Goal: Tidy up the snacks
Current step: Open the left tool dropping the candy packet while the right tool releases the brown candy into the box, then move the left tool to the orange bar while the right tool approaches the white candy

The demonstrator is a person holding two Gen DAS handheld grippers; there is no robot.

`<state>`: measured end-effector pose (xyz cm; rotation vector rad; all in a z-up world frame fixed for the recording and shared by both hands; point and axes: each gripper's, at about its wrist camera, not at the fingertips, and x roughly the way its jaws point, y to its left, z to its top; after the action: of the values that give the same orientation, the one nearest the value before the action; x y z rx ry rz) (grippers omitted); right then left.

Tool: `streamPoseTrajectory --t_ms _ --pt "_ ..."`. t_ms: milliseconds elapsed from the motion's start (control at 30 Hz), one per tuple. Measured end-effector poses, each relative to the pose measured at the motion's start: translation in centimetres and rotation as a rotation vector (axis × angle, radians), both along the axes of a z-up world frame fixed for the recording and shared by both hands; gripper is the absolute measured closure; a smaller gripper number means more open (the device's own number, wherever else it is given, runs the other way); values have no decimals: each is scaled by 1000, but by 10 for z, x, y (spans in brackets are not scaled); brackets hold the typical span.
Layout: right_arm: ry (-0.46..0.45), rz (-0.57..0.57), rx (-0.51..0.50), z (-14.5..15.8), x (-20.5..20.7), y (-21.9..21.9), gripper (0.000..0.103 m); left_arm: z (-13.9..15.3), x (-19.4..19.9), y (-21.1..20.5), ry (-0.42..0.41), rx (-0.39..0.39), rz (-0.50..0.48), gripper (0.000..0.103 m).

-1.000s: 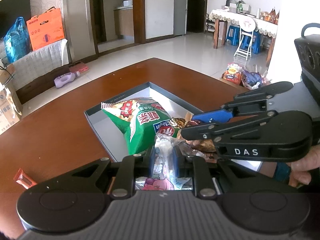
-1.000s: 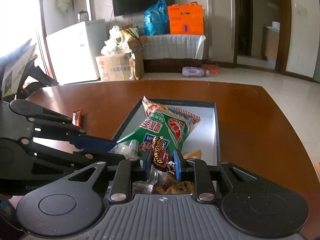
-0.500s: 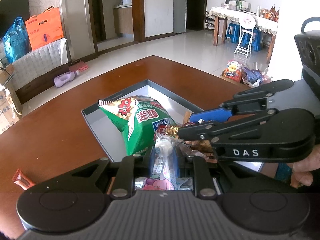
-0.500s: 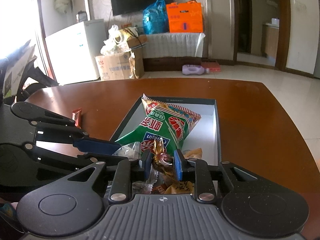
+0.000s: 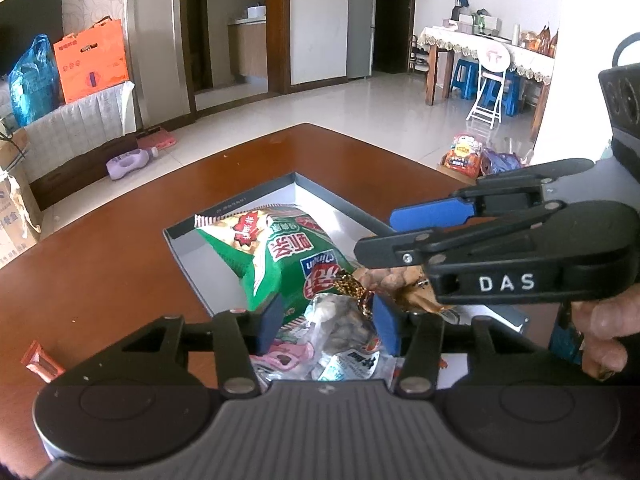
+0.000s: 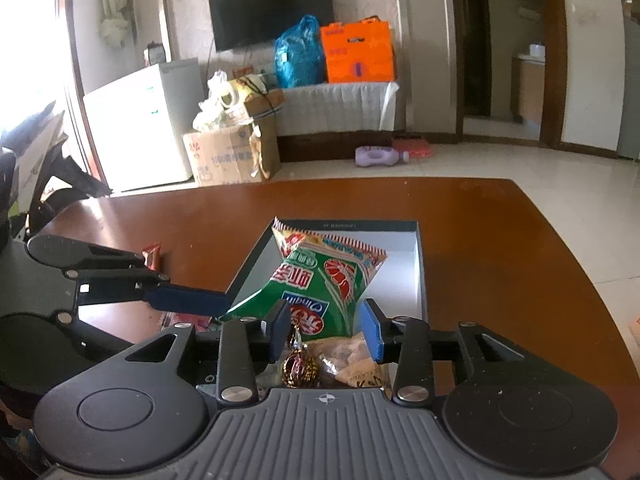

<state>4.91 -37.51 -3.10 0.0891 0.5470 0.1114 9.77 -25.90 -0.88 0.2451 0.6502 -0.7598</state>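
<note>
A shallow grey box (image 5: 236, 202) (image 6: 420, 256) sits on the brown table. A green shrimp-chip bag (image 5: 276, 256) (image 6: 320, 280) lies in it, with several small wrapped snacks at its near end. My left gripper (image 5: 326, 324) is open above a clear snack packet (image 5: 340, 332). My right gripper (image 6: 326, 330) is open above a gold-and-red wrapped candy (image 6: 298, 366) and a tan snack packet (image 6: 352, 360), both lying in the box. The right gripper also shows in the left wrist view (image 5: 380, 236), close on the right.
A small orange snack bar (image 5: 42, 362) (image 6: 153, 254) lies on the table left of the box. The table's far edge (image 5: 360, 142) drops to a tiled floor. Boxes, bags and a fridge stand by the wall beyond.
Both grippers have opened. The left has let go of the clear packet and the right has let go of the gold-and-red candy, and both snacks now lie in the box.
</note>
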Motion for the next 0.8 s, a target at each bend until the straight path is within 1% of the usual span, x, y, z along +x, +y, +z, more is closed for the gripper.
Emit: streamPoseTrajectory --t_ms 200,367,600,800 --pt "-16 13 9 5 0 6 61 8 3 22 -11 -28 49 54" --pt "-17 35 4 6 2 15 60 10 6 45 -14 -16 100 54" --pt "-26 59 25 9 2 26 59 10 14 78 -9 -17 179 54" --pt "-20 109 14 9 4 46 58 8 24 106 -2 -21 255 54"
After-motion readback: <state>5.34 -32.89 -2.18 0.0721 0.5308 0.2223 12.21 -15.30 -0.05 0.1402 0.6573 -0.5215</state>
